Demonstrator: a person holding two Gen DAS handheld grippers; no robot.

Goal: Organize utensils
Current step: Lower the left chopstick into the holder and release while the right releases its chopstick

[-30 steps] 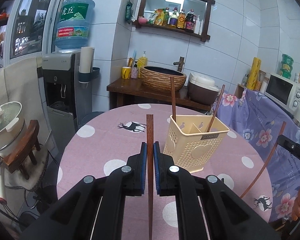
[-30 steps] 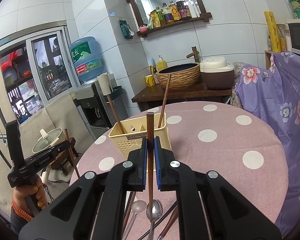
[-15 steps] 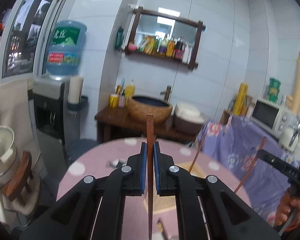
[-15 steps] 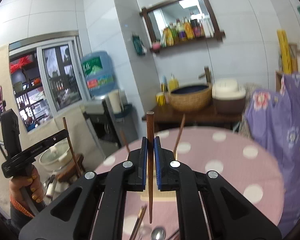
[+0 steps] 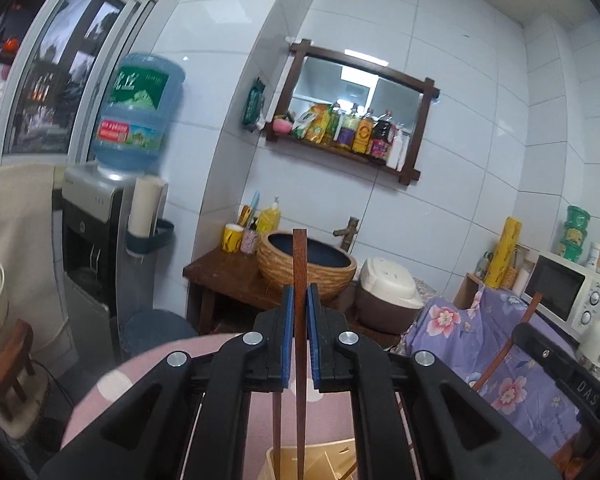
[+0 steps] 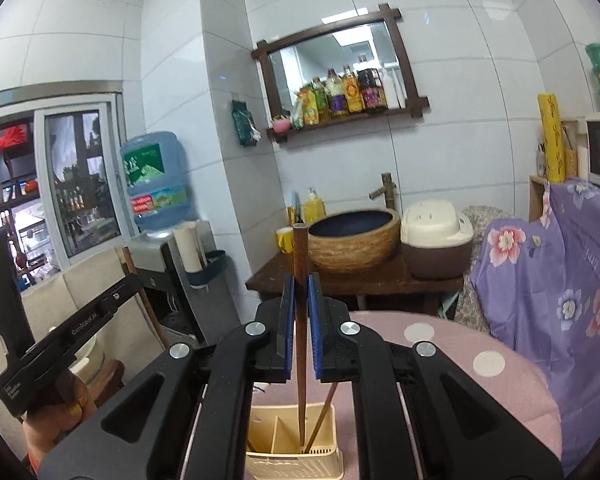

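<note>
My left gripper (image 5: 298, 300) is shut on a brown wooden chopstick (image 5: 299, 264) held upright; its lower tip hangs over the cream utensil holder (image 5: 324, 464) just below. My right gripper (image 6: 301, 288) is shut on another brown chopstick (image 6: 300, 252), whose tip reaches down into the same holder (image 6: 292, 440). One chopstick (image 5: 277, 424) stands in the holder in the left wrist view, and another (image 6: 324, 412) leans in it in the right wrist view. The right gripper body (image 5: 556, 372) shows at the right of the left wrist view, the left one (image 6: 52, 332) at the left of the right wrist view.
The holder stands on a round pink table with white dots (image 6: 460, 364). Behind are a dark wooden side table with a woven basin (image 6: 356, 236), a rice cooker (image 6: 436, 240), a water dispenser (image 5: 100, 240), a floral purple cover (image 6: 560, 280) and a microwave (image 5: 568, 292).
Both grippers have risen and moved in over the holder, each still gripping its chopstick. The table has dropped low in both views, and the spoons seen earlier below the right gripper are out of view.
</note>
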